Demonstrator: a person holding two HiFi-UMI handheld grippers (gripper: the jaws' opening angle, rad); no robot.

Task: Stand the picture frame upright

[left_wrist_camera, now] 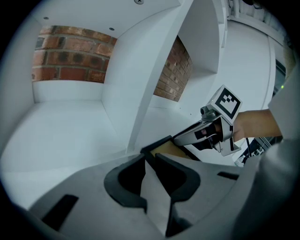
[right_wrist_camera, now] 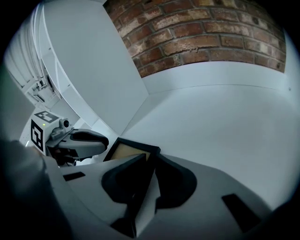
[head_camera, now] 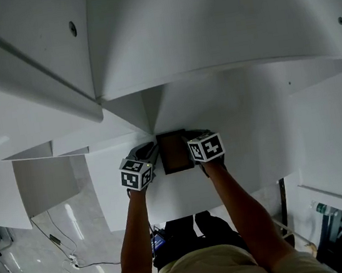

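The picture frame [head_camera: 174, 151], black-edged with a tan face [right_wrist_camera: 129, 152], lies face up on a white ledge [head_camera: 185, 190] close to an inside corner of white panels. My left gripper [head_camera: 150, 151] is at its left edge and my right gripper [head_camera: 191, 138] at its right edge. In the left gripper view the jaw tips [left_wrist_camera: 151, 158] close on the frame's near corner [left_wrist_camera: 171, 149], and the right gripper [left_wrist_camera: 206, 133] shows beyond it. In the right gripper view the frame's dark edge runs between the jaw tips [right_wrist_camera: 151, 159], which pinch it, with the left gripper [right_wrist_camera: 75, 140] opposite.
White panels [head_camera: 209, 45] rise behind and to both sides of the ledge, forming a tight corner. A brick wall [right_wrist_camera: 206, 33] stands behind the alcove. The ledge's front edge is near my arms, with glossy floor and cables [head_camera: 67, 254] below left.
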